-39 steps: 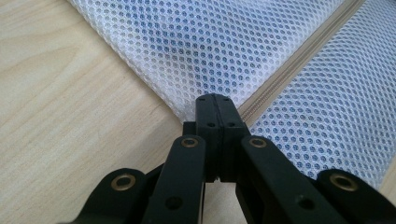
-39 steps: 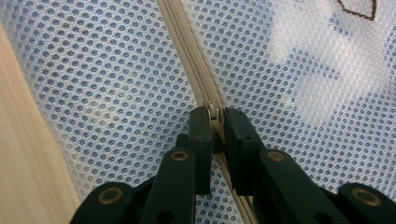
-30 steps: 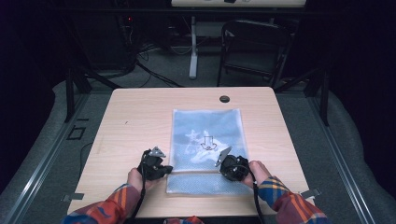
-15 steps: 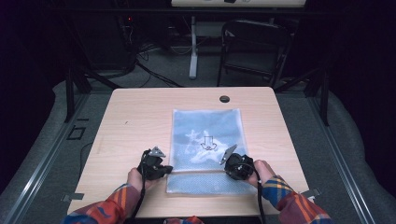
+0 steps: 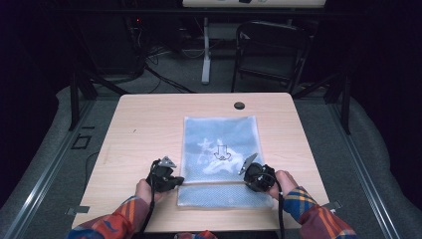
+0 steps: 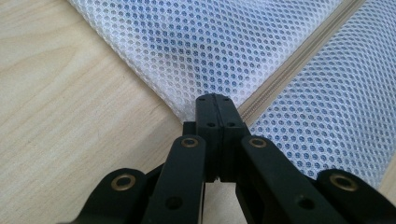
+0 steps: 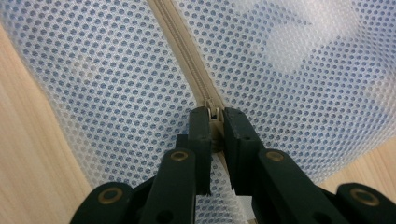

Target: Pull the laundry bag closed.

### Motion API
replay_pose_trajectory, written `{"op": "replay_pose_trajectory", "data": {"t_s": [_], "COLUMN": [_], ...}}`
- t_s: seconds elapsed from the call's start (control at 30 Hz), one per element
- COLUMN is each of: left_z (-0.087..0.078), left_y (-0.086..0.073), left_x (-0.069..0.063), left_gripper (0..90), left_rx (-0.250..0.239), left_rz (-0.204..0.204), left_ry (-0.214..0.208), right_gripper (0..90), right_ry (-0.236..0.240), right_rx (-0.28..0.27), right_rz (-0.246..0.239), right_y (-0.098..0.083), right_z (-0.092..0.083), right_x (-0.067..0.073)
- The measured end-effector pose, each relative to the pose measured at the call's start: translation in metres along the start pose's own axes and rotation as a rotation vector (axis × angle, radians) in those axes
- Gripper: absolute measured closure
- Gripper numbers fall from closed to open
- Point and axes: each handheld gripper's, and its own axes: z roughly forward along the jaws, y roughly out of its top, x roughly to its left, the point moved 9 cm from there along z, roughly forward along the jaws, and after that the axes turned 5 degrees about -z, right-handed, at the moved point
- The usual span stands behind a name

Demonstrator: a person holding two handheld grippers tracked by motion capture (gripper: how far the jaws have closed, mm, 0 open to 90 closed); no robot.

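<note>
A white mesh bag (image 5: 220, 149) lies flat on the pale wooden tabletop (image 5: 144, 124), reaching from between the two hand-held grippers away toward the far edge. Its weave is fine honeycomb netting, and something blue with white patches and a small dark figure shows through it. A beige zipper (image 7: 180, 46) runs across the bag near its close end, from one hand-held gripper to the other, with a narrow strip of mesh left on the person's side of it.

The left hand-held gripper (image 6: 215, 99) sits at the bag's left edge, right where the zipper ends. Its jaws are pressed together, with the edge of the mesh (image 6: 187, 51) at their tips; whether any fabric is pinched I cannot tell.

The right hand-held gripper (image 7: 215, 113) sits at the other end of the zipper line, clenched on the small beige zipper pull (image 7: 214, 116), which is caught between the two black jaws. Mesh spreads out on both sides ahead of it, and bare wood shows beyond the bag's edges.

A dark round cable hole (image 5: 239, 105) sits well beyond the bag, near the far edge.
</note>
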Motion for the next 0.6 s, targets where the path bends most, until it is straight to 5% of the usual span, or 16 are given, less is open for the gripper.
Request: {"op": "replay_pose_trajectory", "data": {"t_s": [0.6], "left_z": [0.000], "left_y": [0.000], "left_x": [0.000], "left_gripper": [90.0], "left_rx": [0.003], "left_rz": [0.000], "left_ry": [-0.001], "right_gripper": [82.2], "right_ry": [-0.013], "right_rx": [0.059], "right_rz": [0.050], "right_y": [-0.024], "right_z": [-0.004], "right_x": [-0.011]}}
